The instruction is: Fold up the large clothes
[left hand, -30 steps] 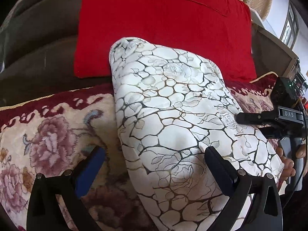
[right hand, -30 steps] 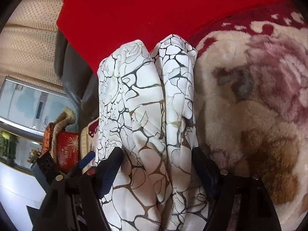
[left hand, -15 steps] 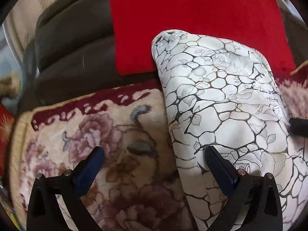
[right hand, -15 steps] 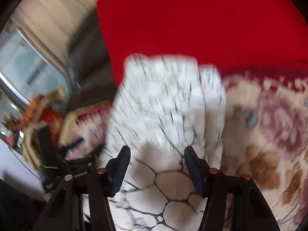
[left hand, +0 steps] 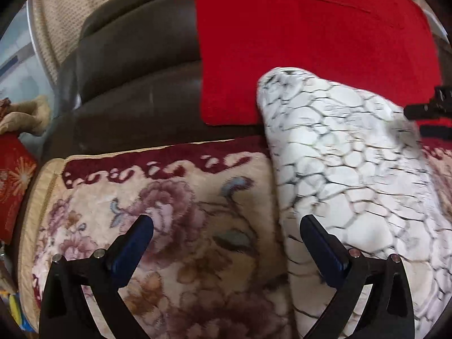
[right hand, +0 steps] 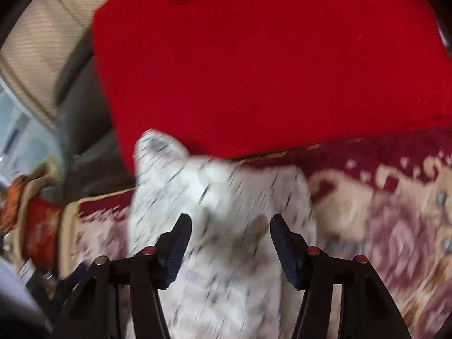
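Observation:
A folded white garment with a black crackle print (left hand: pixel 353 163) lies on a floral blanket (left hand: pixel 169 197) spread over the sofa seat. My left gripper (left hand: pixel 226 226) is open above the blanket; its right finger sits at the garment's left edge and nothing is between the fingers. In the right wrist view, which is blurred by motion, the garment (right hand: pixel 226 197) lies under and between the fingers of my right gripper (right hand: pixel 230 223). Its jaws are opening and the pads stand clear of the cloth. The right gripper's tip (left hand: pixel 426 110) also shows at the right edge of the left wrist view.
A red cushion (left hand: pixel 310 42) leans on the dark sofa back (left hand: pixel 135 70) just behind the garment. A red patterned box (left hand: pixel 14 175) and other clutter sit off the sofa's left end. The blanket (right hand: pixel 381 212) stretches on to the right of the garment.
The left gripper swung left, so the garment now sits at the right of its view. The right gripper narrowed, then lifted and pulled back from the garment, with more red cushion in view.

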